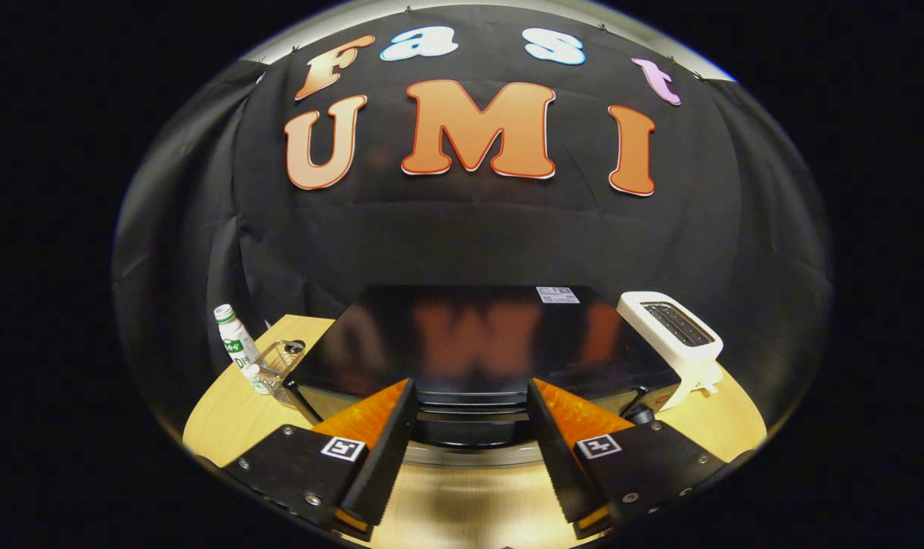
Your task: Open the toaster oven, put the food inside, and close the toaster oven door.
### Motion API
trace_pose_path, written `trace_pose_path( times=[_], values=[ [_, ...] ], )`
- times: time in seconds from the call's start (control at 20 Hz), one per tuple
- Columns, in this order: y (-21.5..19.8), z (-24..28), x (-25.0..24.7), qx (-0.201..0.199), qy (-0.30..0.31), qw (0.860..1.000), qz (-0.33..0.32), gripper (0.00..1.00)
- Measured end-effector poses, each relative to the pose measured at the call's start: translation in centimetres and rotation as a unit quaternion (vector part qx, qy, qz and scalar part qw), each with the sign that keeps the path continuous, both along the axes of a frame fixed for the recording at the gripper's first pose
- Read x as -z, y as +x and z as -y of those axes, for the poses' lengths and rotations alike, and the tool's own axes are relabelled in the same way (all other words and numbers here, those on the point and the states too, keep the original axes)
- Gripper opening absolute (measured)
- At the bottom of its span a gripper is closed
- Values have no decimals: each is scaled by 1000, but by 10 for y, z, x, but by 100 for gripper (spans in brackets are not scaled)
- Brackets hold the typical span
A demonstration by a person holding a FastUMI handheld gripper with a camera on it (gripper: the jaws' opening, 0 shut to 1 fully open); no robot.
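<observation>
Glossy black toaster oven (477,335) looks heavy and rigid; the gripper (470,396), jaws wide and empty, sits at its door handle (470,415), the likely hold.

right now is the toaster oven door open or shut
Cannot tell for sure. The toaster oven is seen from above; its front, with the handle between the open gripper fingers, looks upright against the body, probably shut.

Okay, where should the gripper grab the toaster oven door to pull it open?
Grip the handle bar along the door's top edge on the toaster oven, coming straight from the front. It runs crosswise, just ahead of the open gripper, between the fingers, so they likely need turning to pinch it.
</observation>
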State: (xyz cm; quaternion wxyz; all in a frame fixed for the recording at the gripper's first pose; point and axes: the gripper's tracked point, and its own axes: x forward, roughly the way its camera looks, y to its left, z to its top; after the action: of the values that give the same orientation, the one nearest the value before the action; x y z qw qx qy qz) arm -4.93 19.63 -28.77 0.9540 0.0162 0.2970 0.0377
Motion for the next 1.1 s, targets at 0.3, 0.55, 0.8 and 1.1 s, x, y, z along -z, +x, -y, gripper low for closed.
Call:
trace_pose_path(
  times=[0.3,0.55,0.8,1.1],
  values=[
    [-31,1,-1,-21,5,1000,-9,67],
    [-75,3,7,-45,13,996,-72,66],
    [-122,4,22,-131,-32,984,-113,64],
    [-170,9,57,-148,-3,969,-199,61]
  ],
)
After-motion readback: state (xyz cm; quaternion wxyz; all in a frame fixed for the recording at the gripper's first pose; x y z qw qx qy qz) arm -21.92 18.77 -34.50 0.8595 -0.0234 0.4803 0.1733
